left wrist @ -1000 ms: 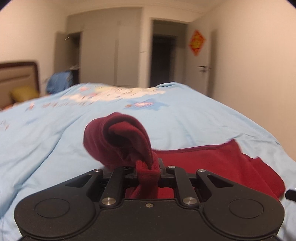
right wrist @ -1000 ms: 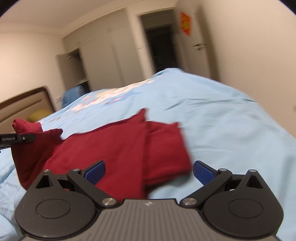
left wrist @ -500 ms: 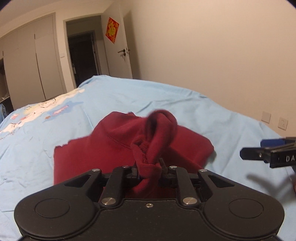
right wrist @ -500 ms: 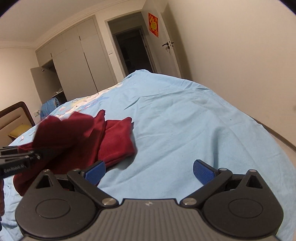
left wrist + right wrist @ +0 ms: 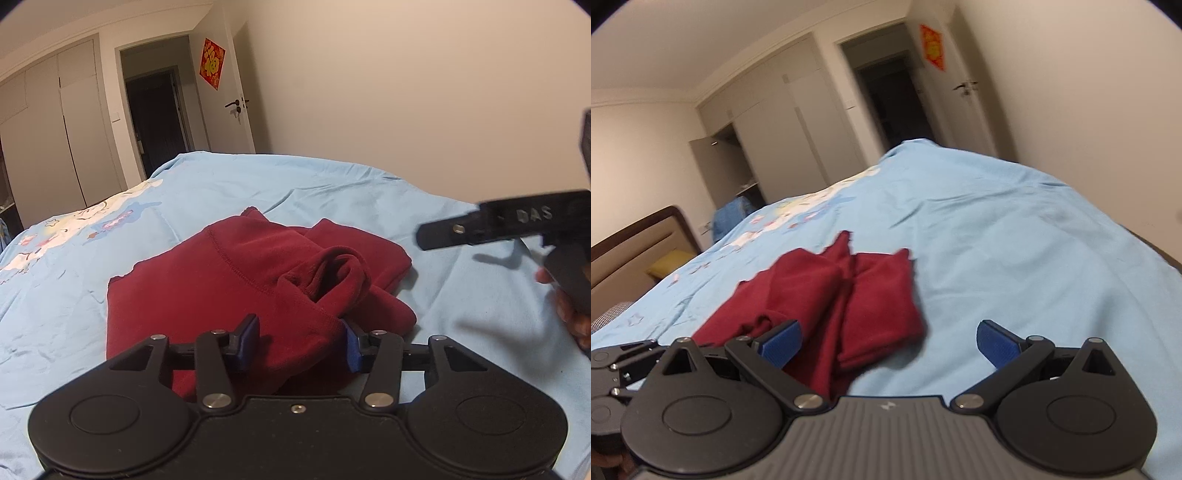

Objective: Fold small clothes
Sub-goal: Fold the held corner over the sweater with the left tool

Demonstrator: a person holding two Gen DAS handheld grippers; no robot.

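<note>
The dark red fleece garment [image 5: 236,280] lies folded mid-frame on the light blue bed sheet [image 5: 332,184]; left gripper [image 5: 301,338] gapes around its near edge; right gripper [image 5: 886,341] stands wide, empty.

Left matte black plastic two-finger gripper [image 5: 301,341] with 2 round discs, silver screw heads, blue ribbed finger pads [image 5: 248,338], right black and grey ribbed two-finger gripper [image 5: 888,339] with blue pads, raised letters "DAS" at 3 o'clock
</note>
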